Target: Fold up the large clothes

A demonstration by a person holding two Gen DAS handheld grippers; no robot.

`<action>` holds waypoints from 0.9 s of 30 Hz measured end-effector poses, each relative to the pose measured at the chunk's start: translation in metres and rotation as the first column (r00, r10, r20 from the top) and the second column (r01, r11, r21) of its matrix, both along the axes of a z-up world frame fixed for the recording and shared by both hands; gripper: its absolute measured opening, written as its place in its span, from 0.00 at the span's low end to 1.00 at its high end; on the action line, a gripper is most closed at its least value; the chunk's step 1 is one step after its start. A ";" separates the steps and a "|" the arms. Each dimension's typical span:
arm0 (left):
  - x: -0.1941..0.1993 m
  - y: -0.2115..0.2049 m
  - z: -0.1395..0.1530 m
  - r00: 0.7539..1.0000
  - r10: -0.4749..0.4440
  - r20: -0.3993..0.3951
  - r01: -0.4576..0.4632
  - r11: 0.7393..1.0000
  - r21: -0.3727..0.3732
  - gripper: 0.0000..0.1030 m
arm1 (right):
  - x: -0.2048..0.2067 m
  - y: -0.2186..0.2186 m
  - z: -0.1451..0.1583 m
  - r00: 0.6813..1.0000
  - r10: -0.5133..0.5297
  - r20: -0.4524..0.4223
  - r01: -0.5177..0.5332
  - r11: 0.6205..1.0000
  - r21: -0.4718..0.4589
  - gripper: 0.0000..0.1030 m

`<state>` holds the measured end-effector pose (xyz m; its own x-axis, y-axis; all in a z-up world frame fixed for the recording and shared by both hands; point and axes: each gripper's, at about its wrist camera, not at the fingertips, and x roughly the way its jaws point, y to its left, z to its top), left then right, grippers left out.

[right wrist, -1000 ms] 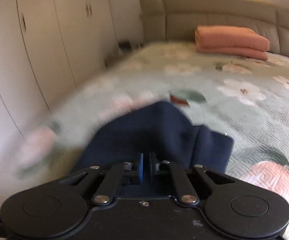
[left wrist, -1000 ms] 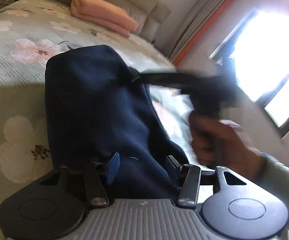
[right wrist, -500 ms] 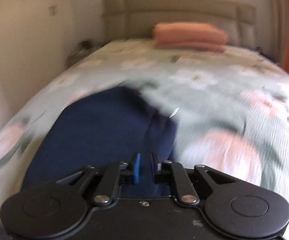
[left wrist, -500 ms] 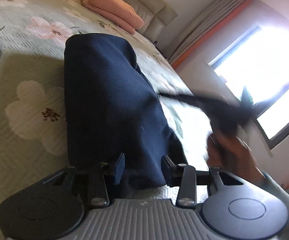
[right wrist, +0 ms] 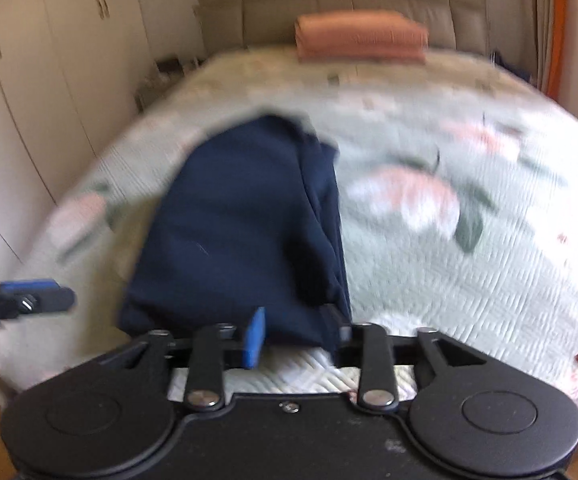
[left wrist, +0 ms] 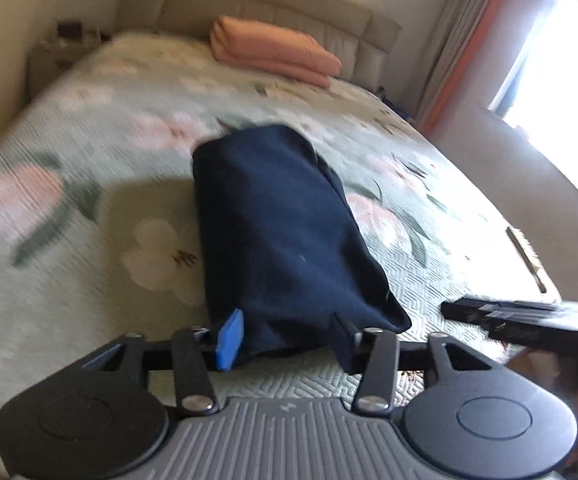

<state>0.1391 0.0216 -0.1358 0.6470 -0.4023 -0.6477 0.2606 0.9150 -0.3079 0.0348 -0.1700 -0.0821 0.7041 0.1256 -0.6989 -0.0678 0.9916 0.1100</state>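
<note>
A folded navy garment (left wrist: 281, 224) lies on the bed (left wrist: 89, 208) in the middle of the left wrist frame, a long dark bundle running from the centre down toward the lower edge. The bed wears a pale green quilted cover printed with pink and white flowers.

The left gripper (left wrist: 285, 334) sits at the bottom centre of its view with its jaws spread wide, the near end of the garment showing between them; whether the fingers touch the cloth cannot be told. At the lower right of that frame the right gripper (left wrist: 521, 318) shows as a blurred dark bar, just beside the garment's near corner.

In the right wrist view the right gripper (right wrist: 299, 334) also has its jaws apart at the bottom centre, framing the garment's (right wrist: 245, 232) near edge. The left gripper (right wrist: 29, 298) pokes in from the left edge, blurred.

A folded pink blanket (left wrist: 273, 52) rests by the headboard (left wrist: 257, 4) at the top. White wardrobe doors (right wrist: 49, 80) fill the upper left of the right wrist frame.
</note>
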 end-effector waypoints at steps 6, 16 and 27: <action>-0.057 -0.008 0.069 0.988 0.056 0.144 -0.063 0.997 0.042 0.75 | -0.036 0.021 0.062 0.996 -0.038 0.080 0.039 0.999 -0.016 0.91; -0.098 -0.042 0.125 0.963 0.105 0.248 -0.151 0.974 0.170 0.94 | -0.066 0.047 0.095 0.990 -0.099 0.104 0.112 0.986 -0.126 0.97; -0.079 -0.049 0.095 0.986 0.119 0.114 -0.137 0.977 0.162 0.93 | -0.064 0.043 0.083 0.992 -0.121 0.023 0.123 0.987 -0.099 0.98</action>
